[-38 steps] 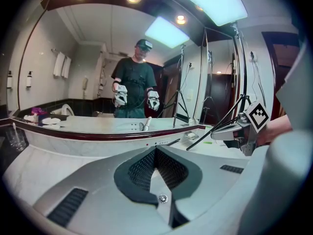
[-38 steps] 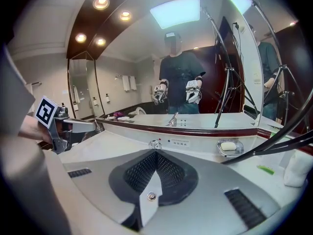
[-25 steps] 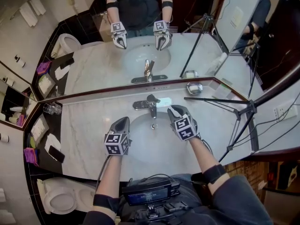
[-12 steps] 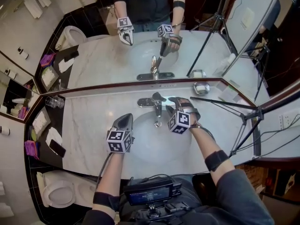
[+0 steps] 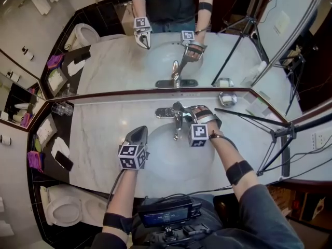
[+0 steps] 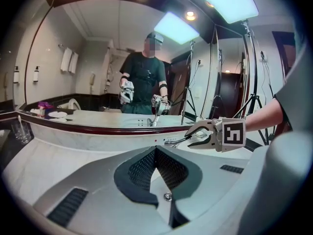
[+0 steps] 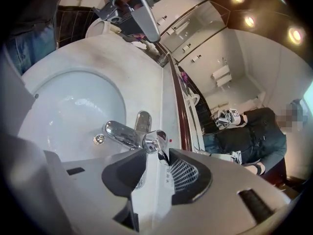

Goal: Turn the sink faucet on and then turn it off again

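Left gripper (image 5: 138, 133): jaws closed, empty, held over the counter (image 5: 93, 139) at the left rim of the basin (image 5: 171, 162).

Faucet (image 5: 177, 122): at the counter's rear edge, below the mirror; no water seen running.

Right gripper (image 7: 155, 152): jaws have just been closing and now appear to pinch the lever (image 7: 155, 141) at its end.

Assessment: turn-on step, grip made. Next, lift the lever without slipping.

Change noted: a second ago the right gripper stood right of the faucet, clear of it; the left gripper is unmoved.
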The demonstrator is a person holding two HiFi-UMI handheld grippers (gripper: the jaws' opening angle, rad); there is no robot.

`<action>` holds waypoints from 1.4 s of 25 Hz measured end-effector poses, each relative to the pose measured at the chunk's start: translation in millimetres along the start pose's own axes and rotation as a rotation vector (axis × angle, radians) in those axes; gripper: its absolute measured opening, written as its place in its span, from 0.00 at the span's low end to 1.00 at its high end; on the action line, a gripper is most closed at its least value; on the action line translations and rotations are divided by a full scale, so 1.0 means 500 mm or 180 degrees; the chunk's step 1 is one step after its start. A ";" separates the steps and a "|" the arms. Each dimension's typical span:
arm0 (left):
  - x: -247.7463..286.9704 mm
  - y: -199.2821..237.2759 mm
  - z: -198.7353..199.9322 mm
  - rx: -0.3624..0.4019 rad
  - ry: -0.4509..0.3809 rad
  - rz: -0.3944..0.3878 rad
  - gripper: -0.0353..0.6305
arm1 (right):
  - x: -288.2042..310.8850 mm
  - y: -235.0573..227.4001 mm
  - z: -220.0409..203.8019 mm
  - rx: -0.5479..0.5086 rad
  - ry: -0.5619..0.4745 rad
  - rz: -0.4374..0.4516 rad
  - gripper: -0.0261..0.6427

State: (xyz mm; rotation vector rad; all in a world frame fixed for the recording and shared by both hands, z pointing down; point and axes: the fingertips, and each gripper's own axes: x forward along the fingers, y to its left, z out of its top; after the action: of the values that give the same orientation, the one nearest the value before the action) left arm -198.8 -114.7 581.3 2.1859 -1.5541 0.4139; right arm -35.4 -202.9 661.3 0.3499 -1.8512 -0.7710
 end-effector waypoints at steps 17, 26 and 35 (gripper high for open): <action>0.021 -0.021 -0.006 0.0001 0.0032 -0.0089 0.05 | 0.005 0.034 -0.027 -0.0253 0.0214 -0.0131 0.25; 0.025 -0.028 -0.011 -0.0014 0.0031 -0.0098 0.05 | 0.008 0.044 -0.034 -0.0206 0.0289 -0.0110 0.24; 0.017 -0.028 -0.007 -0.0018 0.0018 -0.0086 0.05 | 0.007 0.075 -0.042 -0.0168 0.0366 0.0028 0.22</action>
State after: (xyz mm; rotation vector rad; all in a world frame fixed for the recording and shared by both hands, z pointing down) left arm -182.7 -115.9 586.0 2.1969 -1.5192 0.4063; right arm -13.3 -184.1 693.1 0.3451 -1.7208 -0.7764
